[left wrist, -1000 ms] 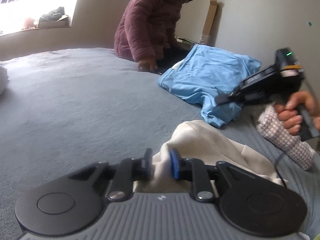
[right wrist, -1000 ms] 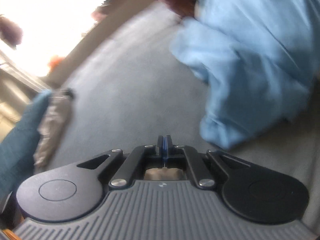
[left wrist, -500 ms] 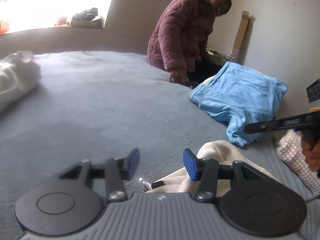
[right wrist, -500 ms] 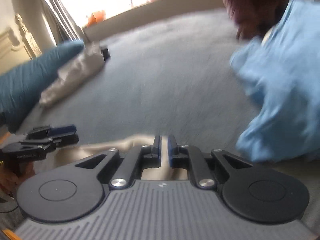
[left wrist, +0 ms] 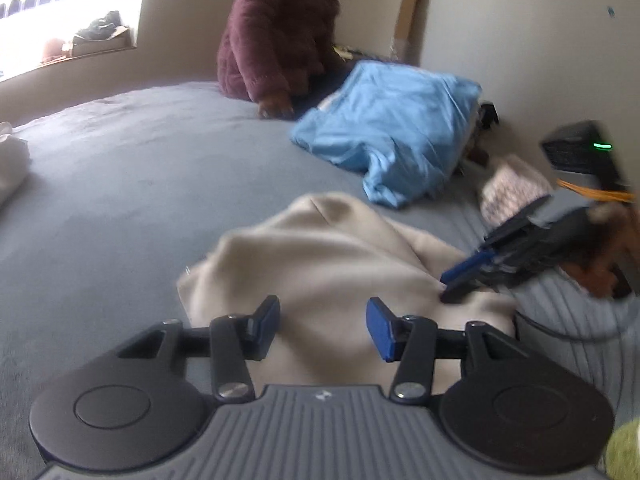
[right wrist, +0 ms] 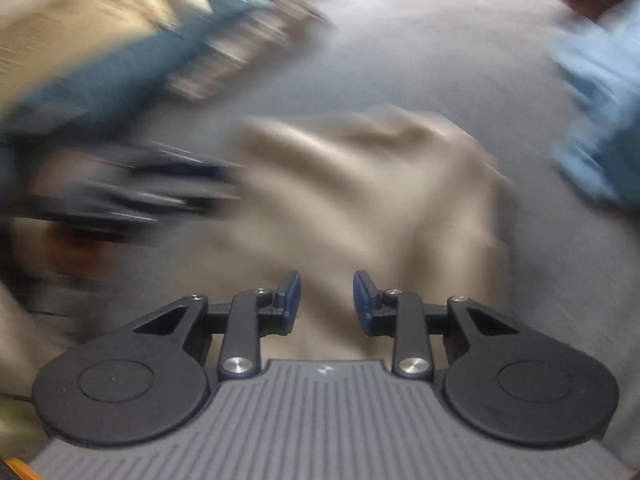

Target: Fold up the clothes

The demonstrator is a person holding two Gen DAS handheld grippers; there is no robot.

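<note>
Cream, soft knit or fleece cloth: the cream garment (left wrist: 332, 256) lies in a loose heap at the centre of the left wrist view, on the grey-blue bed cover (left wrist: 120, 184). It is rumpled, with a raised fold at its upper edge and a visible hem line at lower left. Nothing is folded square yet.

Handling judgement: the fabric appears light, limp and thick enough to bunch. It should drape and slide over itself rather than hold a crease, so a pinch at a single-layer hem or corner would likely serve better than a grab into the mound. The lower left edge, nearest the left gripper, looks the cleanest take-hold point.

The left gripper (left wrist: 323, 324) stands released, jaws apart, at the lower centre of its frame with the cloth lying beyond and beneath them; the pads press on nothing. The right gripper (left wrist: 464, 278) enters from the right edge of that view, its tips resting at the garment's right side. In its own view, heavily blurred, the right gripper (right wrist: 326, 300) has just been opening; its jaws stand apart over the cream cloth and grasp nothing.

Outward: a light blue garment (left wrist: 384, 136) lies crumpled at upper right, well apart. A person in a maroon quilted jacket (left wrist: 276, 36) sits at the top centre. A white cloth (left wrist: 12, 160) shows at the left edge.
</note>
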